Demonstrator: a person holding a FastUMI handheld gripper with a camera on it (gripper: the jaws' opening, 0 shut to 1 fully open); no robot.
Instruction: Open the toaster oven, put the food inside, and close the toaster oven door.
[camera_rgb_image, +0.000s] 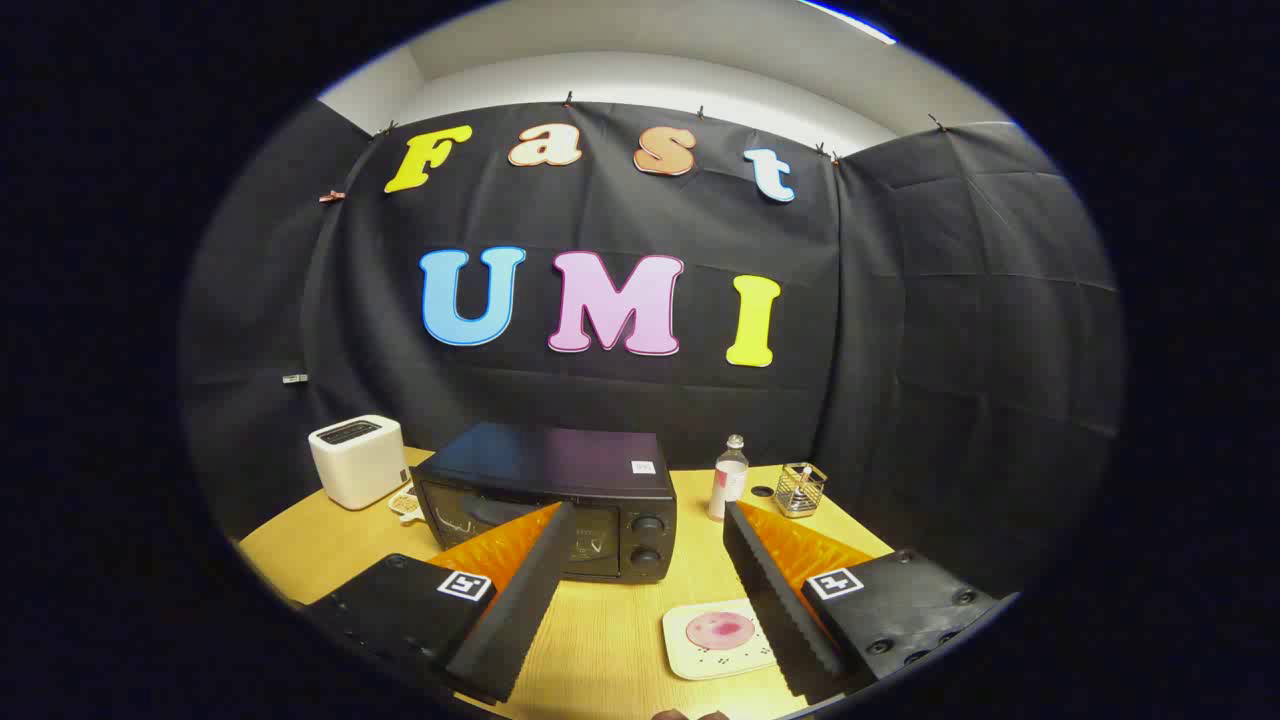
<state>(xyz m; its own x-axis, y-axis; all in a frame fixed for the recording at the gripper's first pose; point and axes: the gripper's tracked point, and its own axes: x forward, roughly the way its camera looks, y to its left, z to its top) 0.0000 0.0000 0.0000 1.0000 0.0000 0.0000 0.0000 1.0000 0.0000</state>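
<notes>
The gripper (640, 560) hangs above the near part of the wooden table (620, 640) with its 2 fingers spread wide and nothing between them; the jaws are released. That wide stance suits a start, since no thing is held and the door is the first thing to handle.

The toaster oven (548, 500) stands at the middle of the table, just ahead of the fingers and a little to the left, its door shut and facing the near side, so it can be reached head on. Its 2 knobs (647, 540) sit on the right of the front, which leaves the glass door on the left; the left finger hides part of that door, and I cannot make out the handle.

The food (719, 629), a round pink piece, lies on a small plate (690, 655) on the near right, touching nothing else and close beside the right finger. It seems set there to be at hand once the door is down.

A white toaster (356, 461) stands at the far left, a bottle (729, 480) and a wire holder (800, 489) at the far right, all well apart from the path to the oven.

Judged from this, the task is at its beginning: door unopened, food outside.
</notes>
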